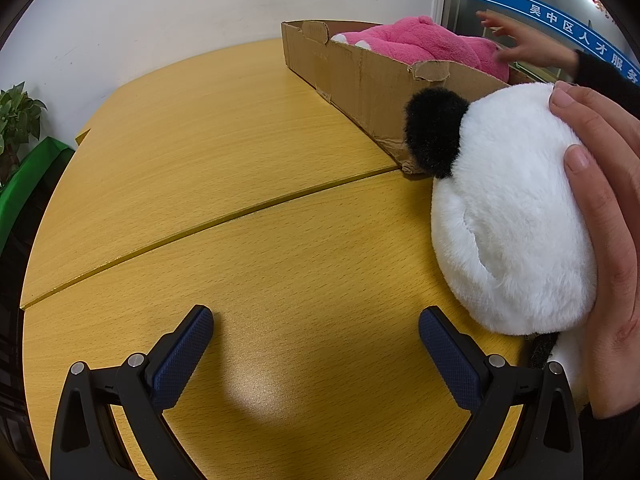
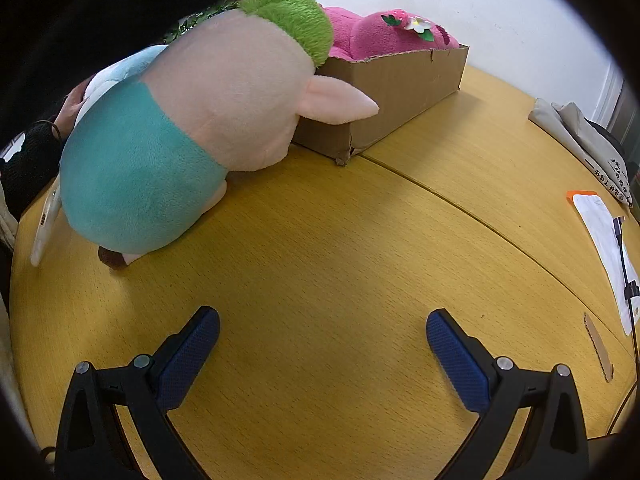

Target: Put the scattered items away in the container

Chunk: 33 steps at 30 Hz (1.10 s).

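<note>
A cardboard box [image 1: 372,88] stands at the back of the yellow table, with a pink plush [image 1: 424,42] lying in it. In the left wrist view a white plush with a black ear [image 1: 508,208] rests on the table against the box's near corner, and a person's bare hand [image 1: 604,216] cups its right side. My left gripper [image 1: 316,320] is open over bare table to the left of it. In the right wrist view a teal and peach plush with green hair [image 2: 188,136] lies against the box [image 2: 404,92]. My right gripper [image 2: 322,320] is open, below and right of that plush.
A second hand [image 1: 520,42] reaches over the box's far end. A potted plant [image 1: 16,120] stands off the table at left. White papers on an orange sheet [image 2: 604,248], a cable and a grey bag [image 2: 576,140] lie along the table's right edge. A seam [image 1: 208,228] crosses the tabletop.
</note>
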Each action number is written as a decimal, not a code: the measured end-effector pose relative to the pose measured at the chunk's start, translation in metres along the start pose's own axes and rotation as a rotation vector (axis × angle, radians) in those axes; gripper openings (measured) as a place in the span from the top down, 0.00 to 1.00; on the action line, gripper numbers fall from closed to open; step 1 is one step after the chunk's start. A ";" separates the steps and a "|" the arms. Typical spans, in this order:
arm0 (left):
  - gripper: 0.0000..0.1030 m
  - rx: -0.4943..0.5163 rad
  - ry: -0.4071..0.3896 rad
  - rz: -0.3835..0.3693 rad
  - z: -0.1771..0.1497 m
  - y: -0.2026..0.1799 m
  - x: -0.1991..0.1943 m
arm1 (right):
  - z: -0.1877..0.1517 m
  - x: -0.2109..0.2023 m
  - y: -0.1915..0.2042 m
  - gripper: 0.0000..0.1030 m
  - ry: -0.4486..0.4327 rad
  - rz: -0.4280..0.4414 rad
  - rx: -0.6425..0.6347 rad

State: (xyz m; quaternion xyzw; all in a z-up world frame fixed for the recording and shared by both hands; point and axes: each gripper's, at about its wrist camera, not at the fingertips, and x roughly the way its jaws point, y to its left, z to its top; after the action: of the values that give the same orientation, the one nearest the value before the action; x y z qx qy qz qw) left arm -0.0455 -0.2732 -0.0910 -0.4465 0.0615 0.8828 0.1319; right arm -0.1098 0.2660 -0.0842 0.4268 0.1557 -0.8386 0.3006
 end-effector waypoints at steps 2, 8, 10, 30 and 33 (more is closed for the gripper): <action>0.00 0.000 0.000 0.000 0.000 0.000 0.000 | 0.000 0.000 0.000 0.00 0.000 0.000 0.000; 0.00 0.000 0.000 0.000 0.000 0.000 0.000 | 0.000 0.000 0.000 0.00 0.000 0.002 -0.003; 0.00 0.000 0.000 0.000 0.000 0.000 0.000 | 0.000 0.000 0.000 0.00 0.000 0.002 -0.003; 0.00 0.000 0.000 0.000 0.000 0.000 0.000 | -0.001 -0.001 -0.001 0.00 -0.001 0.005 -0.007; 0.00 0.000 0.000 0.000 0.001 -0.001 0.000 | -0.001 -0.001 -0.001 0.00 0.000 0.006 -0.008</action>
State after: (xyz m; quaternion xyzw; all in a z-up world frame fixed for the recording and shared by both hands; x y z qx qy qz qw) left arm -0.0460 -0.2721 -0.0907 -0.4465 0.0616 0.8829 0.1318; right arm -0.1090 0.2675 -0.0839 0.4260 0.1578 -0.8370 0.3050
